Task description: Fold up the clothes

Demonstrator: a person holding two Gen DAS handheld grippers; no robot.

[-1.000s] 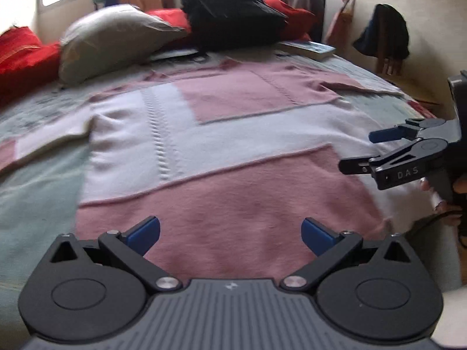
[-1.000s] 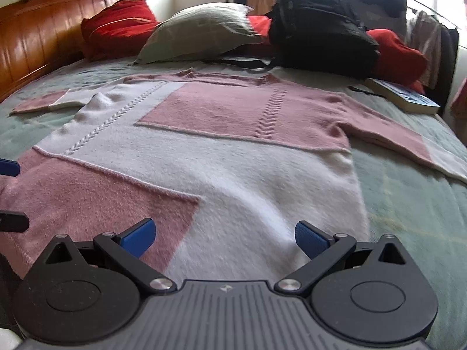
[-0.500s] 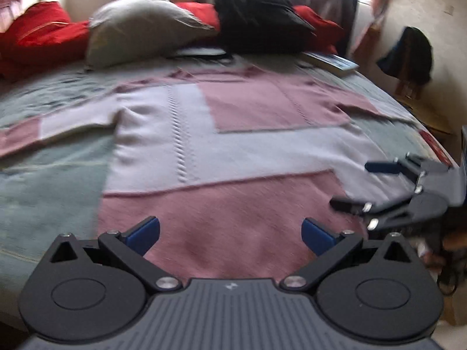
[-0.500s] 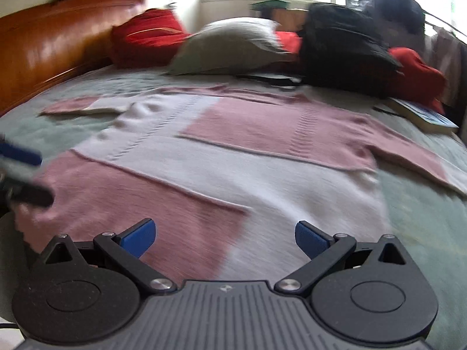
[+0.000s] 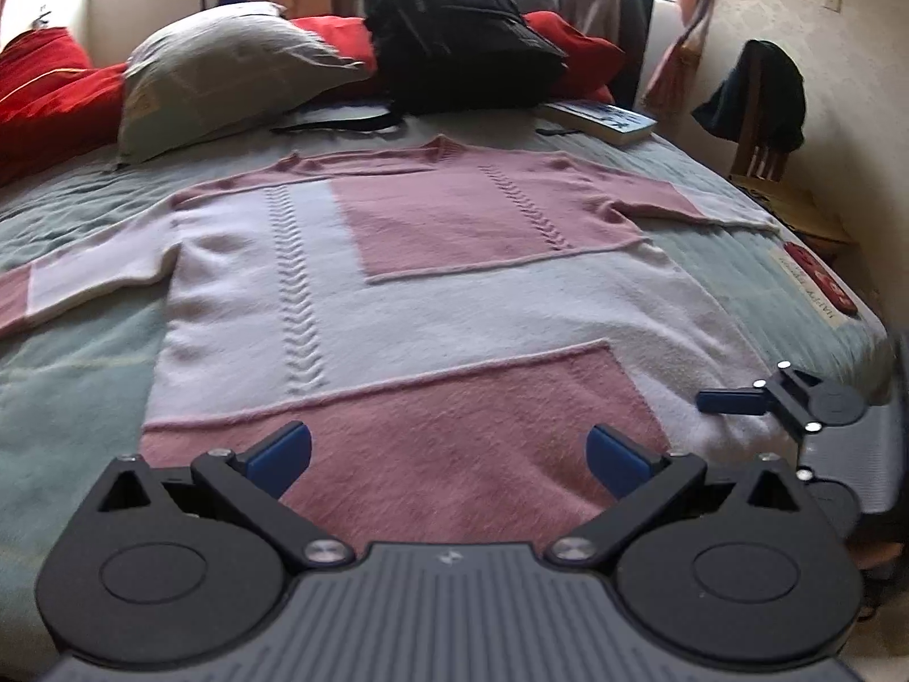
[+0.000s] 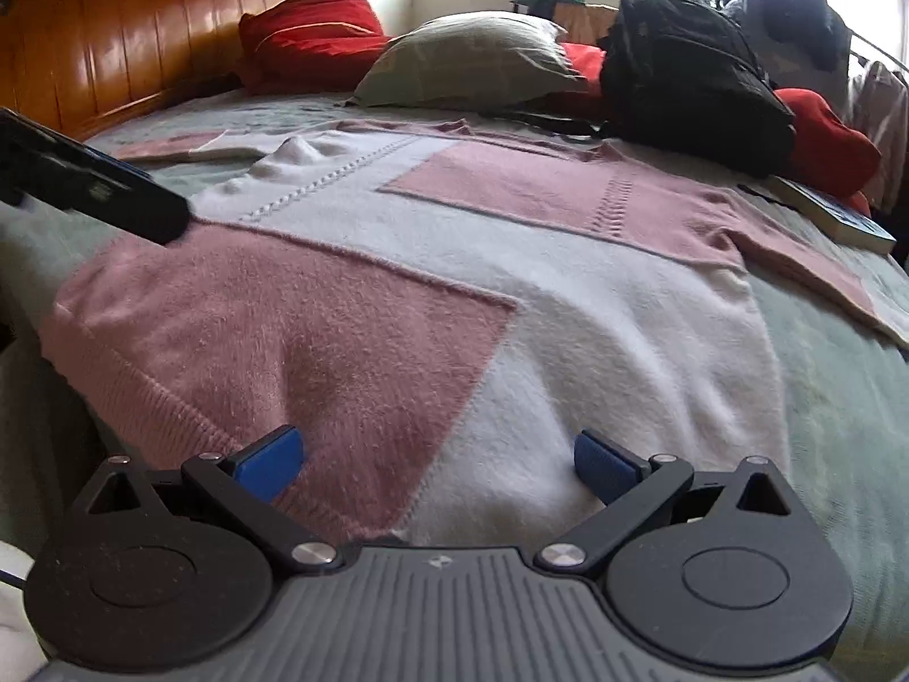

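A pink and white patchwork sweater (image 5: 432, 307) lies flat on the bed, front up, sleeves spread to both sides, hem towards me. My left gripper (image 5: 449, 457) is open just above the pink hem panel, with nothing between its blue pads. My right gripper (image 6: 437, 463) is open over the hem where pink meets white on the sweater (image 6: 454, 295), also empty. In the left wrist view the right gripper (image 5: 789, 403) shows at the hem's right corner. The right wrist view catches a dark bar, the left gripper (image 6: 91, 187), at the left edge.
The bed has a pale green cover (image 5: 68, 375). At its head lie a grey pillow (image 5: 227, 74), red cushions (image 5: 45, 96), a black backpack (image 5: 460, 34) and a book (image 5: 602, 119). A wooden headboard (image 6: 113, 57) stands at left. A chair with dark clothing (image 5: 761, 108) stands by the wall.
Both grippers have moved lower and closer to the sweater's hem; the views have swung so the sweater is more centred. Both stay open.
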